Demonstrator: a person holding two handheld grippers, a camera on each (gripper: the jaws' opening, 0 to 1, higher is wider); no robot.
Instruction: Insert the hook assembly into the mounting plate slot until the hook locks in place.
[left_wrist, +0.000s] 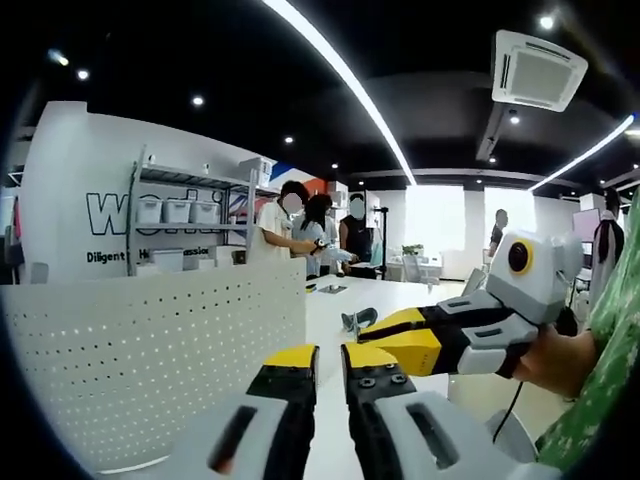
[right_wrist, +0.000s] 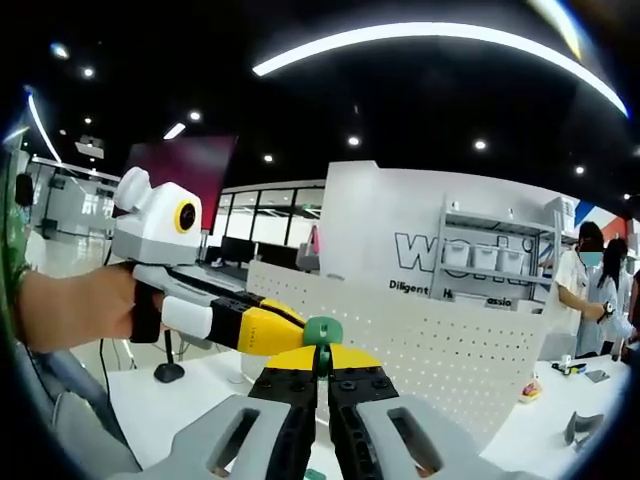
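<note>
White table (left_wrist: 340, 310), pegboard (right_wrist: 440, 350) upright. Right gripper (right_wrist: 322, 375) pinches green hook (right_wrist: 322, 332) near board. Left gripper (left_wrist: 330, 362) jaws almost together, nothing between them.

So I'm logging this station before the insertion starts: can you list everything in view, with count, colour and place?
pegboard panel: one, white, perforated, standing upright on the table ahead of both tools.
hook piece: one, green, pinched at the right tool's tips, in front of the pegboard panel.
table: one, white, under the panel.
dark clip: one, grey-black, lying on the table beyond the left tool.
shelf rack: one, grey, holding white bins, against the back wall.
people: several, standing at the far end of the table.
left tool: yellow-tipped, black and grey, jaws nearly together, nothing between them.
right tool: same colours, closed on the hook piece.
</note>
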